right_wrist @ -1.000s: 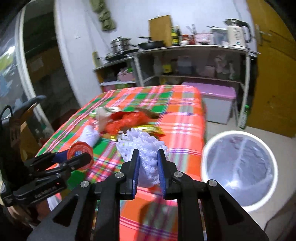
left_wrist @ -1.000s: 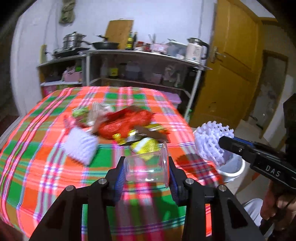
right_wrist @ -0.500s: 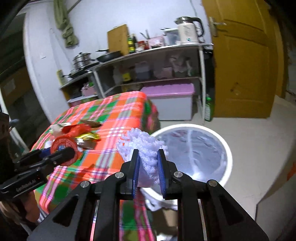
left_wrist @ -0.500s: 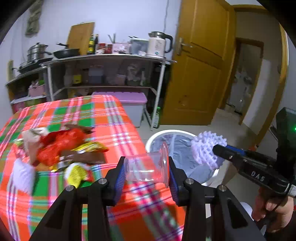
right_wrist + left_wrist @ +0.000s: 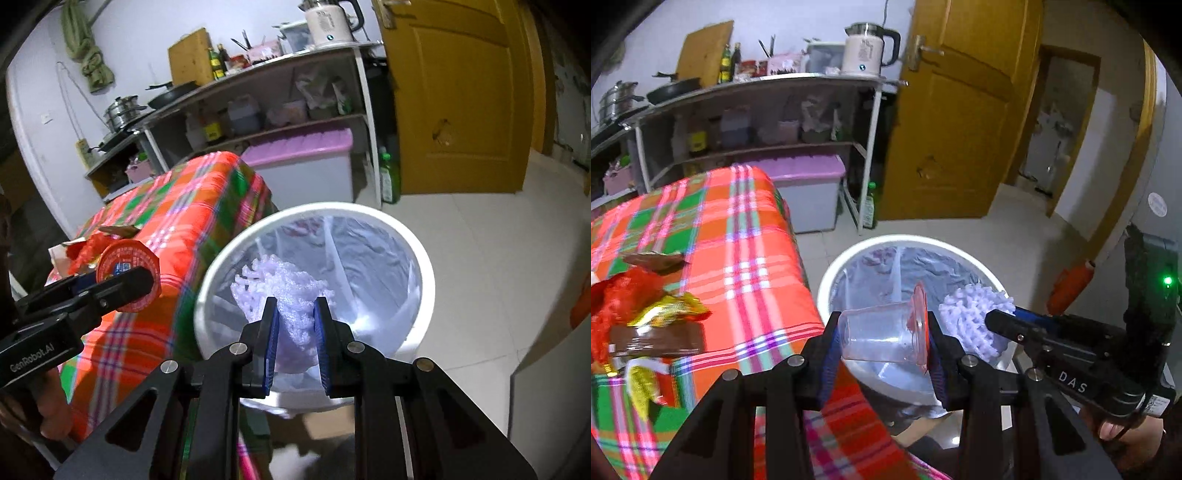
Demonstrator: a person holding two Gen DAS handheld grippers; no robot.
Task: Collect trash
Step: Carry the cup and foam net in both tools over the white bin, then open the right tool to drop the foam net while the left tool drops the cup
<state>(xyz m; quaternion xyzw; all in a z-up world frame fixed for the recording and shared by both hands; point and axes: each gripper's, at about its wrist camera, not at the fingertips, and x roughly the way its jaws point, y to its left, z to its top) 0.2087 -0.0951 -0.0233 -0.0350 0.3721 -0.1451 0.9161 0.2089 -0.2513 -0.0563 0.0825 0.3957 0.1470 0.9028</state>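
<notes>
You had both loads at the lined bin (image 5: 413,251): right tongs (image 5: 295,325) clamped foam fruit netting (image 5: 284,288) over it, left tongs (image 5: 882,341) clamped a plastic cup (image 5: 882,338) at its rim. Releasing looked next.

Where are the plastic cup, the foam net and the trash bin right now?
plastic cup (image 5: 882,338): left wrist view, on its clear side wall.
foam net (image 5: 291,291): right wrist view, on the white mesh above the fingers.
trash bin (image 5: 373,214): right wrist view, on its far white rim.

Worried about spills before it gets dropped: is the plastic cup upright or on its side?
On its side. The left gripper clamps the plastic cup lying sideways, red lid to the right.
</notes>
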